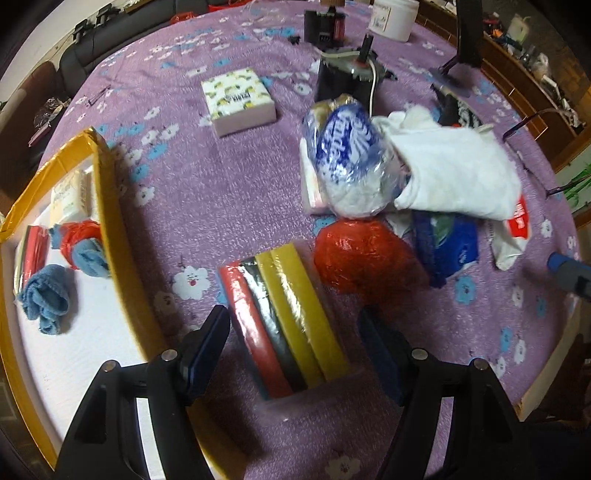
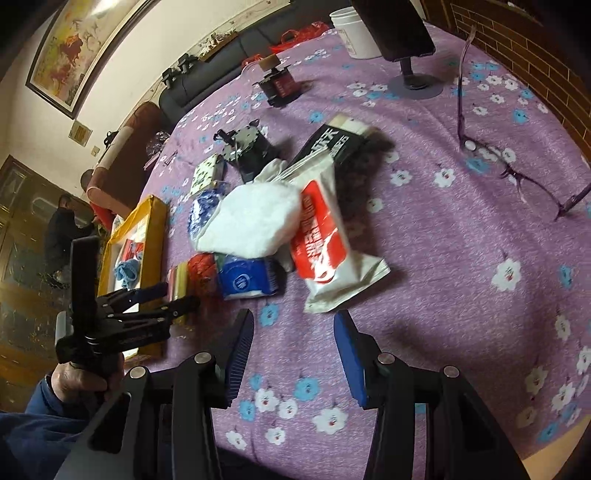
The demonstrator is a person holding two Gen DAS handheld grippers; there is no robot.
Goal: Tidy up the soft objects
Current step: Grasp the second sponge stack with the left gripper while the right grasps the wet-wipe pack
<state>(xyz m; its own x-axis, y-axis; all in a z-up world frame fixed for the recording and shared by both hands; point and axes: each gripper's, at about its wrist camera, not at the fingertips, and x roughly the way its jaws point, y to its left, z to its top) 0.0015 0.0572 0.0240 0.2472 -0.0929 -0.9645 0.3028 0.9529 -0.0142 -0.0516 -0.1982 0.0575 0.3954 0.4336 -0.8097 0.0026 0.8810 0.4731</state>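
A wrapped pack of red, black and yellow sponges [image 1: 284,325] lies on the purple flowered cloth. My left gripper [image 1: 293,321] points down over it, open, one finger on each side, pads clear of the pack. Left of it stands a yellow-rimmed box [image 1: 110,206] holding a blue cloth [image 1: 46,299] and other small packs. Beyond the sponges is a pile: a red bag bundle [image 1: 358,251], a blue-white bagged roll [image 1: 347,147], a white cloth [image 1: 454,170] and a blue pack [image 1: 450,243]. My right gripper [image 2: 293,328] hangs open and empty just short of a red-and-white wipes pack [image 2: 325,243].
A lemon-print tissue pack [image 1: 240,99] lies farther back. Black gadgets [image 1: 343,74], a white tub [image 2: 354,33] and a stand [image 2: 413,81] crowd the far side. Eyeglasses [image 2: 517,173] lie at the right. A person [image 2: 62,229] stands beyond the table at the left.
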